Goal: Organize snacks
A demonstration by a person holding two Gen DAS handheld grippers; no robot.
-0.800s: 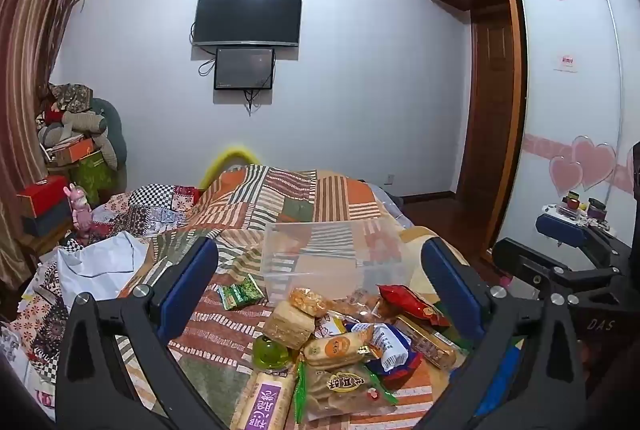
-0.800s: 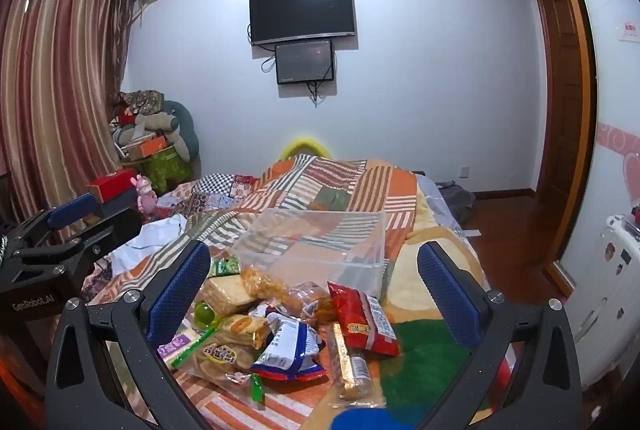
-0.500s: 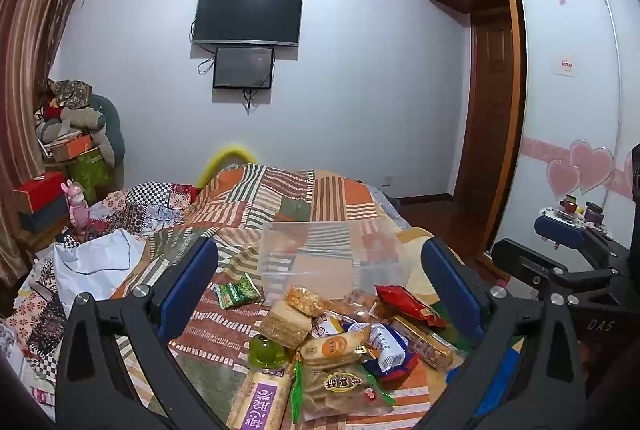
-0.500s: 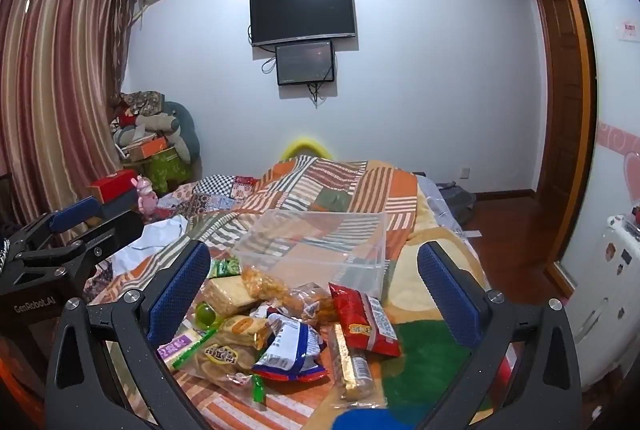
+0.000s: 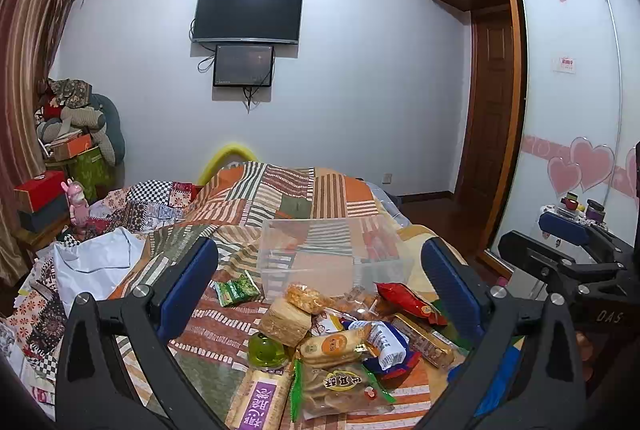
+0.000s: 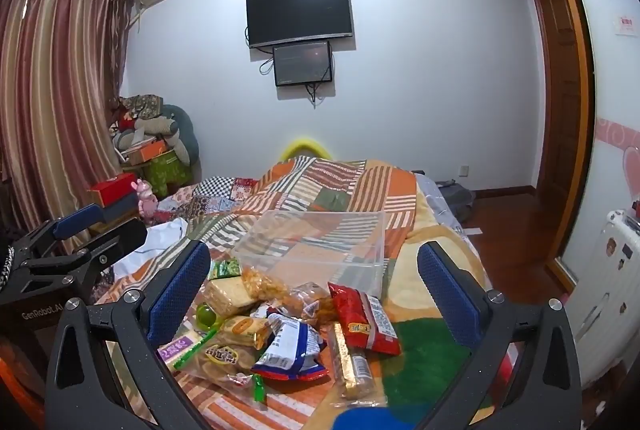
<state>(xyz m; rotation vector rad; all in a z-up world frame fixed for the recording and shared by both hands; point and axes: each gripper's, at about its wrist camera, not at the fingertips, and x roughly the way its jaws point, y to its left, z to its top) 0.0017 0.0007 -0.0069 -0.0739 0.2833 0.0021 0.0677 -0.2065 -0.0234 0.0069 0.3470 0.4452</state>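
Right tool (image 6: pixel 314 284) above snack pile (image 6: pixel 280 326)

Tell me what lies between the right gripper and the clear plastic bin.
In the right wrist view, the snack pile lies between the open right gripper and the empty clear bin.

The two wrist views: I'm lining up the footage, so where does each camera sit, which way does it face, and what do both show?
Left wrist: sits on the left gripper, facing along the bed to the TV wall, over the snack pile; its open blue-padded fingers frame the clear plastic bin; the right gripper shows at the right edge.
Right wrist: sits on the right gripper, facing likewise; open fingers; the left gripper shows at left.
Shared: bin, red snack packet, wall-mounted black television.
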